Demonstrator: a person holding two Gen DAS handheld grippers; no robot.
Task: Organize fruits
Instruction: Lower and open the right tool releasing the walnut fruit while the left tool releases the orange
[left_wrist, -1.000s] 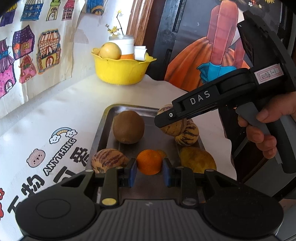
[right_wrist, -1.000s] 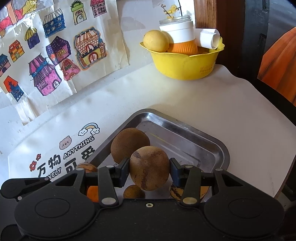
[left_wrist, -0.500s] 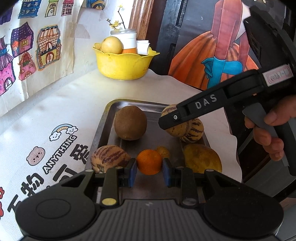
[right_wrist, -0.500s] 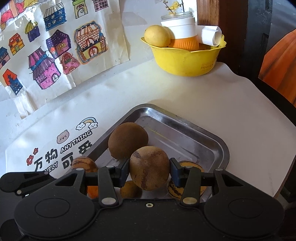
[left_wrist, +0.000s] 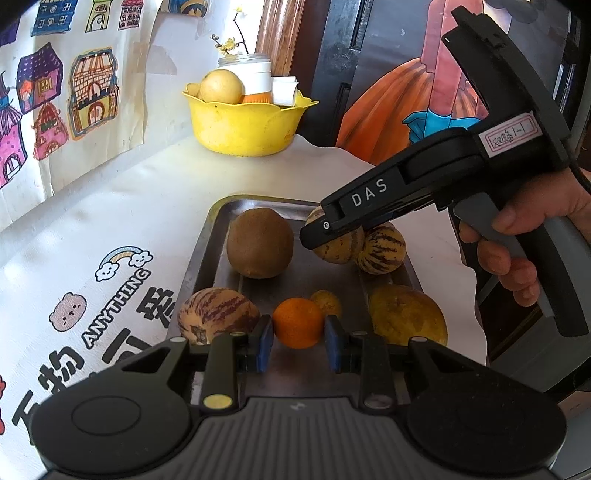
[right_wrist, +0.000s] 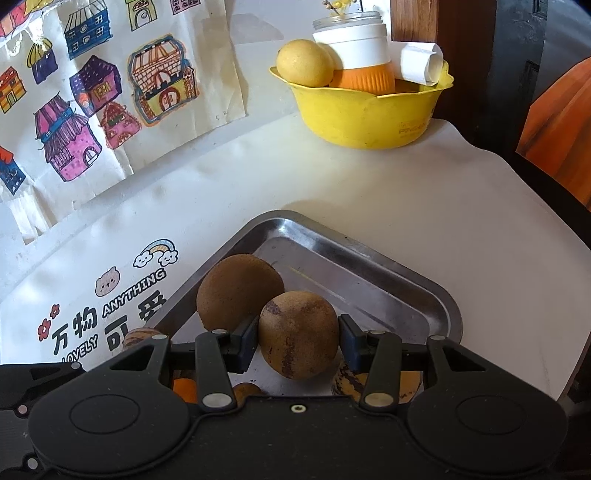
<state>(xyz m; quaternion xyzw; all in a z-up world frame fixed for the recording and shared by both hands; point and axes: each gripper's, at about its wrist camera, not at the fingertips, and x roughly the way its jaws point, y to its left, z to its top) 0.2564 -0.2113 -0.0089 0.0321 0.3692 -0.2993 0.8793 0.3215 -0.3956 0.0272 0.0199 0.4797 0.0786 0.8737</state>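
Observation:
A steel tray (left_wrist: 202, 251) on the white cloth holds several fruits. My left gripper (left_wrist: 298, 334) is low over its near end, shut on a small orange (left_wrist: 297, 321) between its blue pads. Beside it lie a striped fruit (left_wrist: 218, 314), a small yellowish fruit (left_wrist: 327, 301) and a yellow fruit (left_wrist: 406, 314). My right gripper (right_wrist: 298, 338) is shut on a round brown fruit (right_wrist: 295, 325) above the tray (right_wrist: 406, 275). A second brown fruit (right_wrist: 238, 290) rests just left of it. From the left wrist, the right gripper (left_wrist: 314, 236) hides most of its fruit; a striped fruit (left_wrist: 382, 249) lies behind.
A yellow bowl (left_wrist: 247, 125) at the table's far end holds a yellow fruit (right_wrist: 304, 62), a white-and-orange jar and a paper roll. Children's house drawings hang on the left wall. The table edge drops off close to the tray's right side. A hand (left_wrist: 517, 254) grips the right tool.

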